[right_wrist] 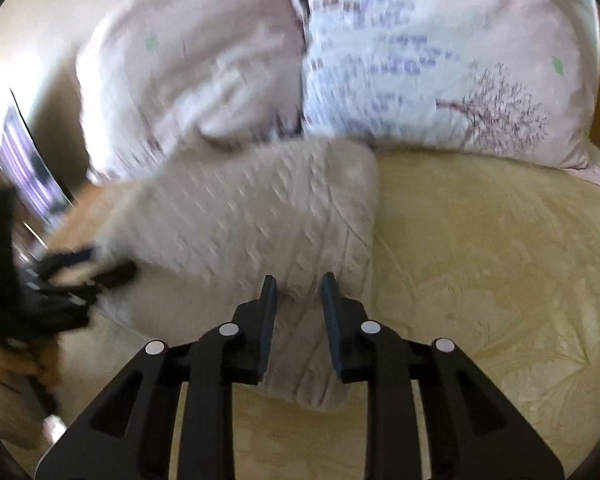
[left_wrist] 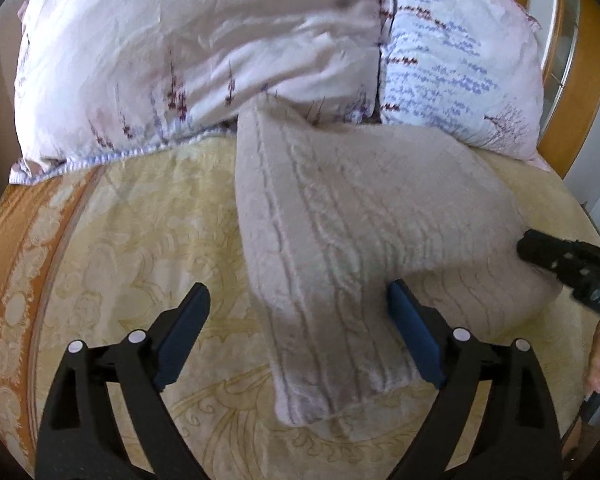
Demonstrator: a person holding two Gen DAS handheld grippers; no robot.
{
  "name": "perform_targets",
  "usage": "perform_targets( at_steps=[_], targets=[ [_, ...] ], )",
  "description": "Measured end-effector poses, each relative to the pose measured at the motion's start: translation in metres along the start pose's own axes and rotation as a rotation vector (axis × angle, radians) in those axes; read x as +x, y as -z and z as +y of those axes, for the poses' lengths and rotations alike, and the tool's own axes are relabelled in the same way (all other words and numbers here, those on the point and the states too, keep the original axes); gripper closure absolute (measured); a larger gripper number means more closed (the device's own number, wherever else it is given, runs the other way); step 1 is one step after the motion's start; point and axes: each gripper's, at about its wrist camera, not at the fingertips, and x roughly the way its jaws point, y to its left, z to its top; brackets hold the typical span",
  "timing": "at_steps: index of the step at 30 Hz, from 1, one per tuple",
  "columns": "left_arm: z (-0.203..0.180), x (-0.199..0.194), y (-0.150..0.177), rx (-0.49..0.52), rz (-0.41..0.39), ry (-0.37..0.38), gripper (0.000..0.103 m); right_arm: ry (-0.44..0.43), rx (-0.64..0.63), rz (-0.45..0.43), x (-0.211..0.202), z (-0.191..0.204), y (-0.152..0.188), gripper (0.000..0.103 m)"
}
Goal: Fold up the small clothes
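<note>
A beige cable-knit garment (left_wrist: 340,240) lies folded on the yellow patterned bedspread (left_wrist: 140,240). My left gripper (left_wrist: 298,296) is wide open, its fingers straddling the garment's near left strip without closing on it. In the right wrist view the same garment (right_wrist: 260,216) lies ahead, blurred. My right gripper (right_wrist: 298,284) is partly open, its blue pads (right_wrist: 269,312) over the garment's near edge with nothing clamped. The right gripper shows in the left wrist view (left_wrist: 572,272) at the garment's right side. The left gripper shows in the right wrist view (right_wrist: 60,276) at the garment's left.
Two pale floral pillows (left_wrist: 180,60) (left_wrist: 460,80) lie behind the garment, touching its far end. A wooden bed frame (left_wrist: 580,80) rises at the right. An orange border of the bedspread (left_wrist: 16,260) runs along the left. Bare bedspread (right_wrist: 500,280) lies to the garment's right.
</note>
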Motion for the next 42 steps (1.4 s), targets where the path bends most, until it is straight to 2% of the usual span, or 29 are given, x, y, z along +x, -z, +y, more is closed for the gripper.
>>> perform_targets(
  at_steps=[5, 6, 8, 9, 10, 12, 16, 19, 21, 24, 27, 32, 42],
  targets=[
    [0.004, 0.006, 0.003, -0.04, 0.008, 0.028, 0.009, -0.025, 0.039, -0.018, -0.004, -0.007, -0.001, 0.076],
    [0.005, 0.001, 0.005, -0.047, -0.005, 0.04, 0.009, -0.028, 0.055, -0.035, -0.01, -0.009, -0.001, 0.073],
    [0.006, -0.007, 0.008, -0.051, -0.03, 0.046, 0.009, -0.026, 0.083, -0.071, -0.023, -0.013, 0.0, 0.061],
    [0.007, -0.012, 0.011, -0.053, -0.042, 0.044, 0.009, -0.012, 0.092, -0.086, -0.029, -0.015, 0.001, 0.041],
    [0.008, -0.018, 0.014, -0.056, -0.057, 0.046, 0.009, 0.01, 0.098, -0.115, -0.039, -0.017, 0.003, 0.028],
    [0.01, -0.025, 0.019, -0.063, -0.071, 0.039, 0.002, -0.002, 0.109, -0.161, -0.049, -0.02, 0.006, 0.026],
    [0.014, -0.041, 0.034, -0.093, -0.095, -0.013, 0.002, 0.017, 0.119, -0.179, -0.063, -0.023, 0.016, 0.01],
    [0.013, -0.046, 0.045, -0.113, -0.089, -0.051, 0.002, 0.093, 0.099, -0.158, -0.064, -0.014, 0.022, 0.001],
    [0.011, -0.046, 0.052, -0.119, -0.068, -0.068, 0.002, 0.118, 0.077, -0.151, -0.064, -0.005, 0.029, 0.001],
    [0.004, -0.041, 0.061, -0.108, -0.016, -0.081, 0.002, 0.097, 0.039, -0.108, -0.056, 0.008, 0.038, 0.001],
    [-0.004, -0.038, 0.068, -0.087, 0.0, -0.1, 0.002, 0.11, 0.018, -0.066, -0.045, 0.02, 0.043, 0.001],
    [-0.017, -0.026, 0.07, -0.036, 0.054, -0.175, 0.002, 0.164, 0.007, -0.01, -0.03, 0.031, 0.046, 0.001],
    [-0.016, -0.023, 0.07, -0.06, 0.074, -0.152, 0.002, 0.204, 0.052, 0.048, -0.02, 0.029, 0.048, 0.001]
  ],
)
